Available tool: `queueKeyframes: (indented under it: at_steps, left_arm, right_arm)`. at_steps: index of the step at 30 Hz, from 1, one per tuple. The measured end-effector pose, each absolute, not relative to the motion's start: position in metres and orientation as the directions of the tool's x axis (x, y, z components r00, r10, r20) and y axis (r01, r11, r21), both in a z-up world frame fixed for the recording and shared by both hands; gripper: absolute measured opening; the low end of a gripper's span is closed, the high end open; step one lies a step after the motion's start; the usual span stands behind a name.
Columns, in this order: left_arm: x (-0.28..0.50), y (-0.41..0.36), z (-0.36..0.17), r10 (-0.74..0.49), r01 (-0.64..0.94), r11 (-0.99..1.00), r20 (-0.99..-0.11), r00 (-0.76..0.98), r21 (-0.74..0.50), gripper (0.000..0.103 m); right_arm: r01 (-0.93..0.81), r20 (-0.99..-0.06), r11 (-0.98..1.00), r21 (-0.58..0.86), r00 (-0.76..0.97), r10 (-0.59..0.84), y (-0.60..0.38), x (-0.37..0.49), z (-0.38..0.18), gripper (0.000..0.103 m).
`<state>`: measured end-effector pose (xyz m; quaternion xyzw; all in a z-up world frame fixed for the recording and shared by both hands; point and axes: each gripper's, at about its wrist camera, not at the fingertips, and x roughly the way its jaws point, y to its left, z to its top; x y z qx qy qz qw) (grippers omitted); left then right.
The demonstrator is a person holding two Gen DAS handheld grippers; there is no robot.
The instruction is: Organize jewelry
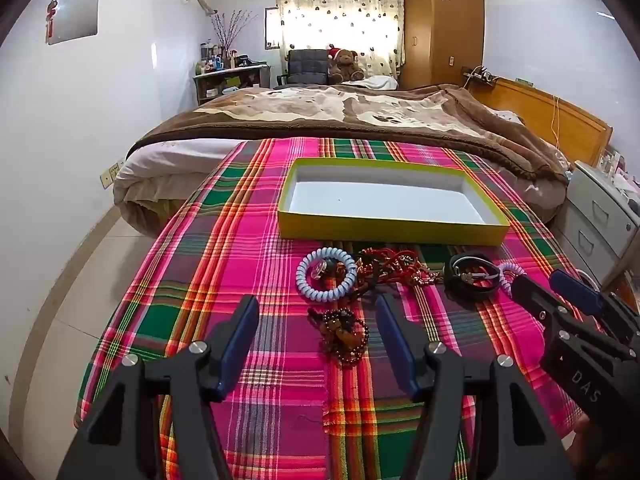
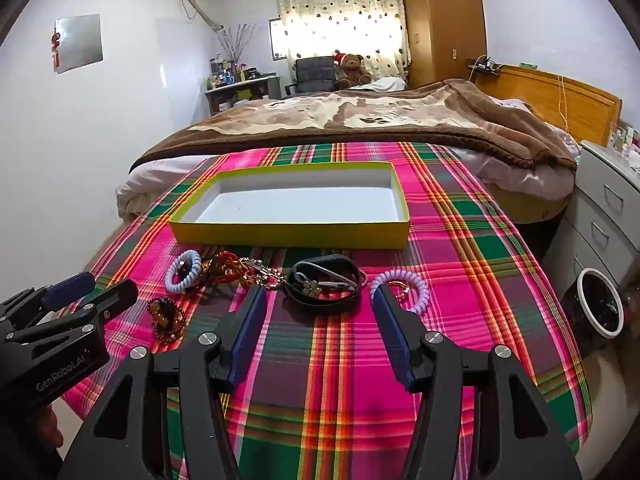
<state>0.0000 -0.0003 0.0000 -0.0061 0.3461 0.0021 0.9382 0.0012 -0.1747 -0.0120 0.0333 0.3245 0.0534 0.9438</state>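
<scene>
A yellow box (image 1: 392, 230) with a white, empty inside sits on the plaid cloth; it also shows in the right wrist view (image 2: 288, 234). In front of it lie a pale blue coil bracelet (image 1: 326, 274), a red and gold tangle (image 1: 394, 268), a black strap bracelet (image 1: 474, 278) (image 2: 324, 284), a lilac coil bracelet (image 2: 400, 286) and a brown bead bracelet (image 1: 346, 338) (image 2: 166, 318). My left gripper (image 1: 318, 312) is open above the bead bracelet. My right gripper (image 2: 320, 300) is open just short of the black strap bracelet.
The plaid cloth (image 1: 248, 248) covers a table set against a bed with a brown blanket (image 1: 320, 116). A white drawer unit (image 2: 608, 208) and a round bin (image 2: 600, 304) stand at the right. Floor lies to the left.
</scene>
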Motion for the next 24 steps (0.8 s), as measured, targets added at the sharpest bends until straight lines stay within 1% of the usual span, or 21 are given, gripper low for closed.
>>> queueKeyframes:
  at_steps: [2, 10, 24]
  left_arm:
    - [-0.0005, -0.0017, 0.0002, 0.01, -0.009, 1.0, -0.642, 0.767, 0.005, 0.063]
    - [-0.0015, -0.0031, 0.0015, -0.004, -0.008, 1.0, -0.646, 0.763, -0.016, 0.063]
    - [-0.0041, -0.0007, 0.0043, 0.001, -0.01, 1.0, -0.645, 0.764, -0.011, 0.063]
  right_arm:
    - [-0.081, -0.606, 0.992, 0.099, 0.786, 0.125, -0.1742, 0.0009, -0.0111, 0.056]
    - [-0.087, -0.604, 0.991, 0.1, 0.786, 0.13, -0.1751, 0.0009, -0.0113, 0.056]
    - [-0.075, -0.595, 0.992, 0.101, 0.795, 0.12, -0.1756, -0.0014, -0.0063, 0.056]
